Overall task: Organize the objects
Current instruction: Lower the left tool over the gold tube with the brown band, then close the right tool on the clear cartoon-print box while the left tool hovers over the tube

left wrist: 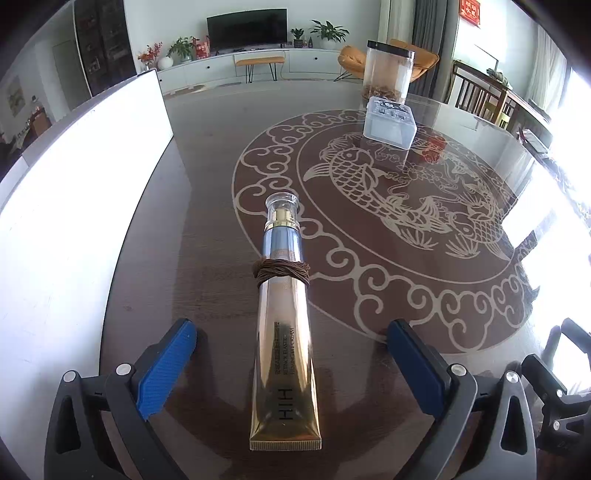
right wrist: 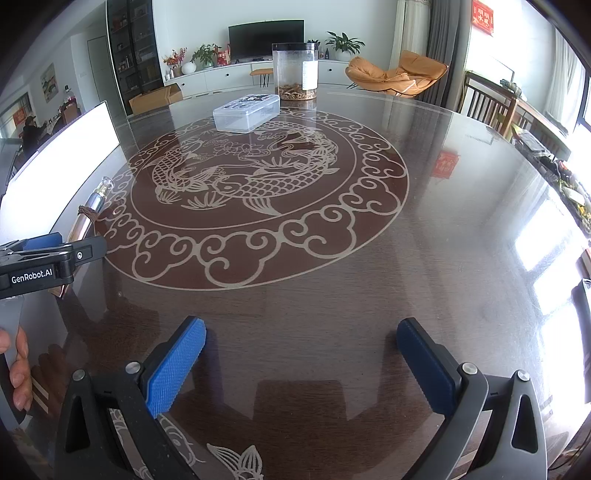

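One gold tube (left wrist: pixel 282 354), flat between wide-apart left tool (left wrist: pixel 291 354) pads, untouched

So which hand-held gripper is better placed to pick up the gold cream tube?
Left. The left hand-held gripper is open with the gold cream tube lying between its pads, untouched. The right hand-held gripper is open over bare table, off to the side of the tube.

Glossy gold tube (left wrist: pixel 284 354), polished table (left wrist: pixel 369 295)

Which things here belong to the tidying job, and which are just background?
Job: cream tube with brown band; clear box; jar; left gripper, open.
Background: TV; orange chair; plants.
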`<state>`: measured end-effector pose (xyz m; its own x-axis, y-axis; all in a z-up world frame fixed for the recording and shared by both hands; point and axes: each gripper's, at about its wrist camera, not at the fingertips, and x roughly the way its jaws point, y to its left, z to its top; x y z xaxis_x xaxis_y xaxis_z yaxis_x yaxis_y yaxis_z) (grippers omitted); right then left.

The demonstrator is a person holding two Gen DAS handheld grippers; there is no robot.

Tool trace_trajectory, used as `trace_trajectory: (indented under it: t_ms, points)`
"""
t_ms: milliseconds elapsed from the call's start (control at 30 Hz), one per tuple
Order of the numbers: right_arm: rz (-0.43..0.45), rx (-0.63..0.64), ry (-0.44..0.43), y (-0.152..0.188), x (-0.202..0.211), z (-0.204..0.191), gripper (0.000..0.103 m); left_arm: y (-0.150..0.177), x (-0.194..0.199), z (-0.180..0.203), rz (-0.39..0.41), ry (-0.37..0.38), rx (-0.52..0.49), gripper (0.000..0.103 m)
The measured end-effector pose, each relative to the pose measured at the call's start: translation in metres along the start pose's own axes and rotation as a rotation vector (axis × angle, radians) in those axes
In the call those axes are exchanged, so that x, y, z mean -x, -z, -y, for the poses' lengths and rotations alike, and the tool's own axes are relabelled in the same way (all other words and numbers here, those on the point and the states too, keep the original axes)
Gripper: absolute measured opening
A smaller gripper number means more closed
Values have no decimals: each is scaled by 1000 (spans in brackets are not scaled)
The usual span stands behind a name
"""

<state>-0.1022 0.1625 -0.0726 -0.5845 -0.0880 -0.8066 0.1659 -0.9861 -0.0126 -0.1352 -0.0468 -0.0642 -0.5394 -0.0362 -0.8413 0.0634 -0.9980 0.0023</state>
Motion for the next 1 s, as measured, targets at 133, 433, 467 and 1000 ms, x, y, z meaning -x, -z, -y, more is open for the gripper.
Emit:
trace_trajectory:
  t_ms: [133,433,467,1000]
  points:
    - [0,1,-1,0,0,0,103,1,1,-1,0,16,-24,103]
    - [-19,-8,4,-17,-12,-2,103,5,3,-6,4,44,-61,103]
    - [-27,-1,-2,-26,-18,-5,103,5,3,-6,5,44,-61,103]
    - [-263,-86,-71,-235,-160,-76,103,4,3,-4,8,32,-47,103]
